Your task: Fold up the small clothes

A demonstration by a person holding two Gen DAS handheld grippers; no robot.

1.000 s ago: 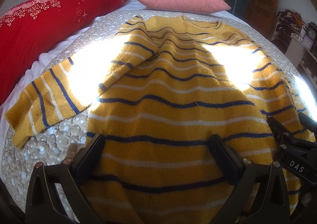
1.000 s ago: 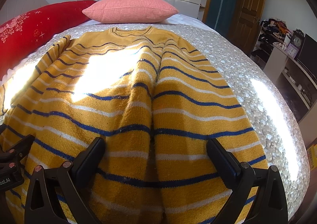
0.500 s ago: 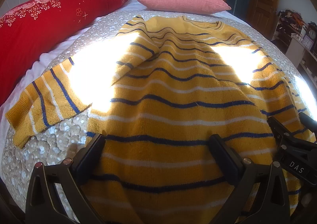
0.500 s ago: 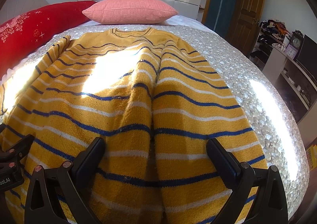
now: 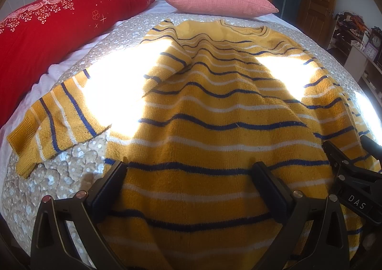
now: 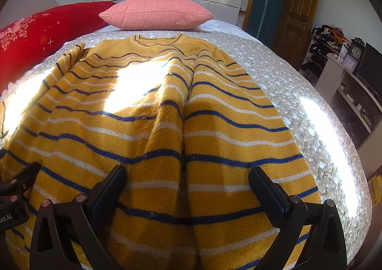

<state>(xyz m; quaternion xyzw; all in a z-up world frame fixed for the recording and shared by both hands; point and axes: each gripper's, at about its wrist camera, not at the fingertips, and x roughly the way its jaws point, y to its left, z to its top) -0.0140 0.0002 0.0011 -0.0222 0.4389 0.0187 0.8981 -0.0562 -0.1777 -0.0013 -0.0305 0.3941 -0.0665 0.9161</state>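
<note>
A yellow sweater (image 5: 214, 112) with blue and white stripes lies flat on the bed, neckline toward the pillows. Its left sleeve (image 5: 57, 127) stretches out sideways onto the bedspread. In the right wrist view the other sleeve (image 6: 229, 127) is folded lengthwise over the body, leaving a crease down the middle. My left gripper (image 5: 188, 169) hovers open over the hem's left part, the knit showing between its fingers. The right gripper (image 6: 187, 172) is open over the hem's right part. Each gripper also shows at the edge of the other's view.
A long red cushion (image 5: 59, 29) runs along the left side of the bed, and a pink pillow (image 6: 155, 14) sits at the head. The sequinned bedspread (image 6: 298, 93) is bare to the right. A shelf with clocks (image 6: 353, 60) and a wooden door (image 6: 296, 14) stand beyond.
Almost nothing: both grippers stay open over the hem, and the cloth near the left shoulder has shifted very slightly.
</note>
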